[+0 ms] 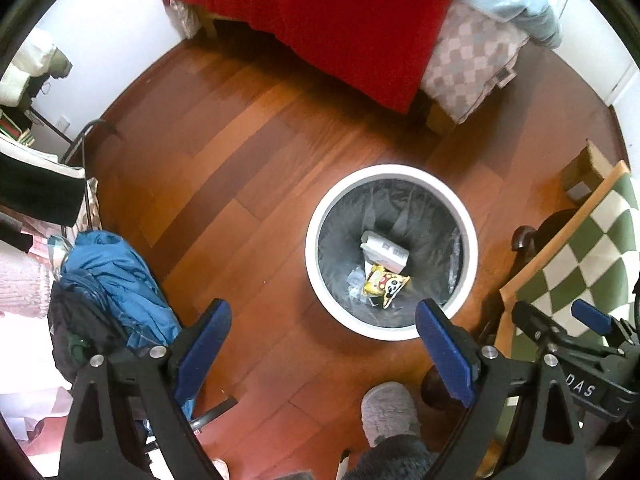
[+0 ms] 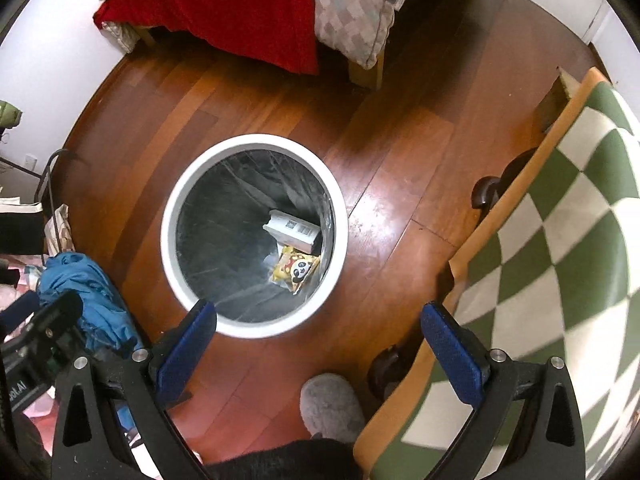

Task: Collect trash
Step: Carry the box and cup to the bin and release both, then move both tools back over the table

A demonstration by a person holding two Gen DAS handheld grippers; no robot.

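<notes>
While both tools hang empty above it, the bin anchors every note.
Trash: yellow snack wrapper [image 2: 295, 270] and white carton [image 2: 293, 230] lie at the bottom of the white bin [image 1: 316, 216], on its dark liner.
Handling: wrapper likely light, crinkly, slippery; pinch an edge. Carton likely stiffer; grip across its narrow sides.
Left gripper [image 1: 322, 344]: jaws spread, holding nothing.
Right gripper [image 2: 320, 340]: likewise.
Floor: bare polished wood [image 2: 400, 184] round the bin.
Room: bed beyond; checkered green rug to the right; blue cloth heap left.

White bin [image 2: 170, 216] on wood floor [image 2: 400, 152], yellow wrapper [image 2: 295, 269] inside.
</notes>
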